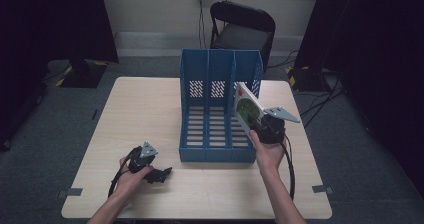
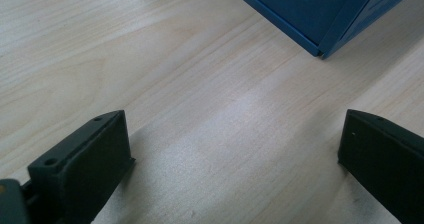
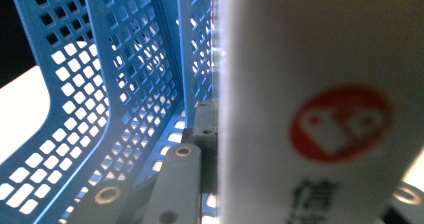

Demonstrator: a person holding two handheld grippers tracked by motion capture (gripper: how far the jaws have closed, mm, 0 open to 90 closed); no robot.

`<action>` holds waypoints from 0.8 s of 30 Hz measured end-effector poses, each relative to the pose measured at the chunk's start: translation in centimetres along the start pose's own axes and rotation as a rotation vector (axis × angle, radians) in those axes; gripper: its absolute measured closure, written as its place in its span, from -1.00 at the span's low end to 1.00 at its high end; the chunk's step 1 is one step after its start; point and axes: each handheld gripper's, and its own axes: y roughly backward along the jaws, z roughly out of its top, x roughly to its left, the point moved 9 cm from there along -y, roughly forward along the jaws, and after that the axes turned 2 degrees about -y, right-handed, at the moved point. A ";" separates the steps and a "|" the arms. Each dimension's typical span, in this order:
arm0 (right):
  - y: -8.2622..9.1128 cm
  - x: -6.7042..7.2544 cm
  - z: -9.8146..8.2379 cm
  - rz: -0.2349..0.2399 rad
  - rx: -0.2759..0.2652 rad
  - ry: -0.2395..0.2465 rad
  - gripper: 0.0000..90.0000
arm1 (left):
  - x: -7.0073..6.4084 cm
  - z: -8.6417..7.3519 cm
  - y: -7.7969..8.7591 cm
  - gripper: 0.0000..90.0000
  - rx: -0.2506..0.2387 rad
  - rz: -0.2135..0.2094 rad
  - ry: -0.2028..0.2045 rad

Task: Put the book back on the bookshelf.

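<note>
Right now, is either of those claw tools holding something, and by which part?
The right gripper holds a flat white booklet by its lower edge, tilted beside the blue file rack. The left gripper is open and holds nothing.

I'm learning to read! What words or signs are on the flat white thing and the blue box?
White book, held in the right gripper: a round red logo with white shapes inside, no letters to read.
Below the logo: dark characters, cut off and too blurred to read.
Book's cover seen from the high view: a green picture, print too small to read.
Blue file rack: no words.
</note>
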 end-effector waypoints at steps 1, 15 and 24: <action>0.0 0.0 0.0 0.000 0.000 0.000 0.71 | 0.0 0.0 0.0 -1.00 0.000 0.000 0.000; -4.3 -0.6 -1.0 -0.040 0.063 -0.020 0.71 | 0.0 0.1 -0.1 -1.00 -0.001 -0.005 -0.003; -5.2 -1.2 -2.4 -0.052 0.128 0.005 0.70 | 0.0 0.1 -0.1 -1.00 -0.002 -0.003 0.000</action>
